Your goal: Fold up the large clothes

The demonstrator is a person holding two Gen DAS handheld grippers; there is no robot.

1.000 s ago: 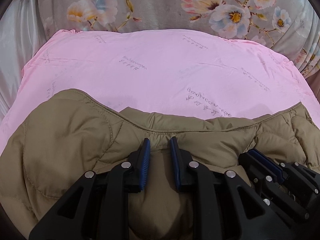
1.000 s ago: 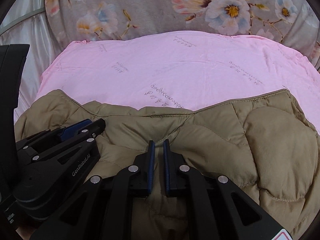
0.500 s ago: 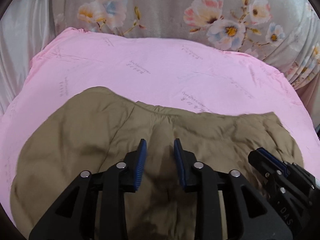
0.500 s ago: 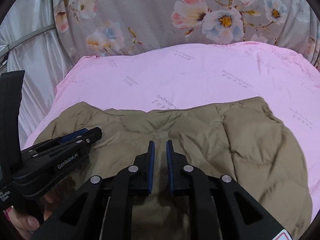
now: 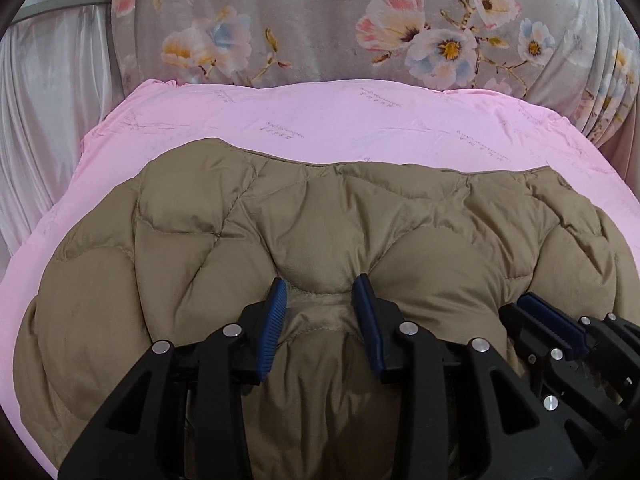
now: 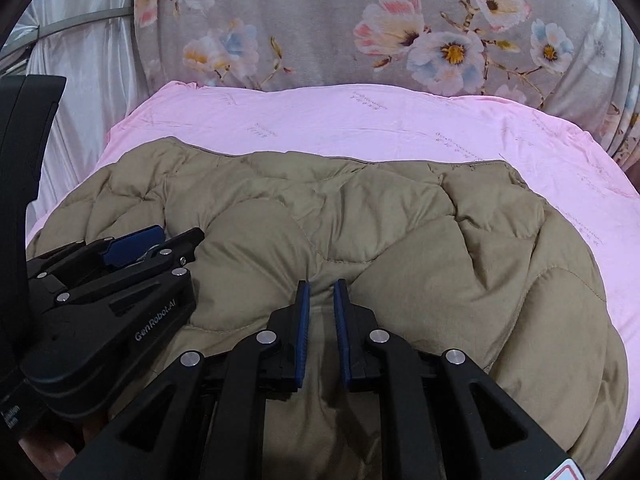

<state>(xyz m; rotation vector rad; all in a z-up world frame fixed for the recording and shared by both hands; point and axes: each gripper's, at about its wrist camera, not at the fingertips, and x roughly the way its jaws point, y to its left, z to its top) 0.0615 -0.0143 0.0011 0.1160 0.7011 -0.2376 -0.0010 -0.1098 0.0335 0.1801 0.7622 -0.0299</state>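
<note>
A tan quilted puffer jacket [image 5: 320,216] lies bunched on a pink sheet [image 5: 360,128]; it also shows in the right wrist view [image 6: 400,232]. My left gripper [image 5: 320,296] pinches a fold of the jacket's near edge between its blue pads, jaws part open around the thick fabric. My right gripper [image 6: 320,292] is shut narrowly on another fold of the same edge. Each gripper shows in the other's view: the right one [image 5: 560,328] at lower right, the left one [image 6: 136,248] at lower left. They hold side by side.
A grey floral cloth [image 5: 360,28] hangs behind the pink sheet. A shiny white curtain [image 5: 48,112] is at the left. The pink sheet's far half [image 6: 380,120] is bare beyond the jacket.
Both grippers have carried the jacket's held edge forward and down; the jacket now shows its puffed quilted side spread farther over the sheet. The left jaws stand wider apart.
</note>
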